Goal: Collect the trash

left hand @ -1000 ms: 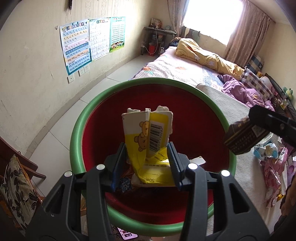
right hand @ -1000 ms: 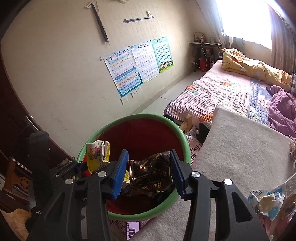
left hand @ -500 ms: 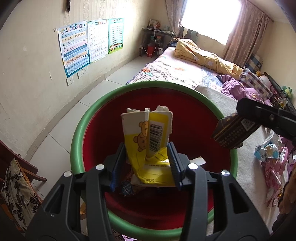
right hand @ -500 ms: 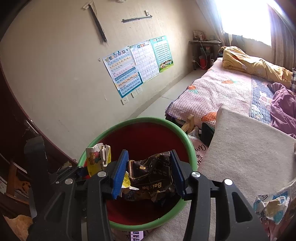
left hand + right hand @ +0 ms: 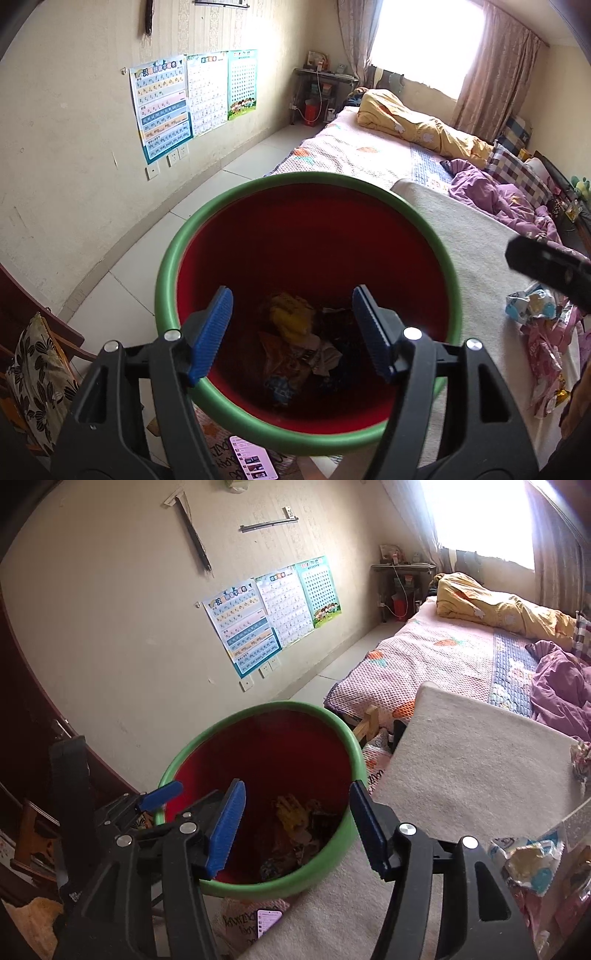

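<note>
A home bedroom: a quilted bed (image 5: 369, 155), curtained window (image 5: 428, 40), and children's learning posters (image 5: 192, 99).

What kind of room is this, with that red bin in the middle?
Most likely a bedroom in a home, perhaps a child's. A bed with a rumpled yellow quilt stands under a curtained window, and children's learning charts hang on the wall.

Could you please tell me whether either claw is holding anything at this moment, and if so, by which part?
Nothing is held. The left claw and the right claw are both open and empty above the bin, with wrappers lying at its bottom.
</note>
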The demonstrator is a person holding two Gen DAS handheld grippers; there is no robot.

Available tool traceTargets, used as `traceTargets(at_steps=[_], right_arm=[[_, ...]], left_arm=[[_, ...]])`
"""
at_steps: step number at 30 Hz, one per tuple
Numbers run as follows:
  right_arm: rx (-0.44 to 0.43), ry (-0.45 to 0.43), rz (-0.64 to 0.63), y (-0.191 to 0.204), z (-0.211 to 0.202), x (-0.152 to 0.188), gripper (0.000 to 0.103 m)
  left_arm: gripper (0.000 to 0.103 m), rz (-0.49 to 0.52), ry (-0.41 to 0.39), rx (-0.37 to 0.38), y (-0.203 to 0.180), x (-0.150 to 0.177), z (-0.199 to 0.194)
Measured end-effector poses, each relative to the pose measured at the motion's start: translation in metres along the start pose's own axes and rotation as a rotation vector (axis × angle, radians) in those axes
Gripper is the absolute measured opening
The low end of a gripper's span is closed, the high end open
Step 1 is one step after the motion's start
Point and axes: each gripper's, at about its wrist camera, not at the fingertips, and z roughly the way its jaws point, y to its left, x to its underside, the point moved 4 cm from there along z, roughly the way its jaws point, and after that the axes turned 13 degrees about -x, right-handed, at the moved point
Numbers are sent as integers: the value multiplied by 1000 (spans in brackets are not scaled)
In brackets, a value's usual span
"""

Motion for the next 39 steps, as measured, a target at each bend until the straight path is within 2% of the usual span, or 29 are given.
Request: traceTargets(at_steps=[4, 8, 14, 18, 23, 24, 25, 27, 29, 30, 33, 39], right_arm=[[48, -18, 29, -22, -40, 23, 58], [128, -51, 73, -55, -87, 48, 58], [265, -86, 204, -123, -154, 93, 58], [326, -85, 285, -161, -187, 121, 58], [331, -84, 332, -186, -206, 135, 58], [324, -85, 343, -191, -207, 138, 58], [316, -87, 358, -195, -209, 141, 59], [301, -97, 390, -207, -213, 146, 63], [280, -110, 432, -218, -215, 149, 64], [266, -115, 449, -223, -214, 148, 64], [238, -121, 508, -238, -210, 146, 64], [195, -114, 548, -251, -193, 140, 66]], left_arm=[[65, 18, -18, 35, -25, 5, -19], [65, 64, -6, 95, -70, 17, -37], [65, 149, 57, 274, -158, 45, -60], [65, 216, 95, 368, -216, 64, -70], [65, 261, 159, 388, -269, 87, -63], [57, 259, 185, 387, -275, 91, -58], [44, 258, 212, 382, -279, 95, -52], [31, 249, 259, 385, -286, 106, -48], [21, 223, 263, 394, -284, 107, -51], [10, 224, 254, 392, -283, 107, -55], [3, 226, 223, 363, -274, 107, -67], [3, 211, 216, 317, -248, 112, -78]])
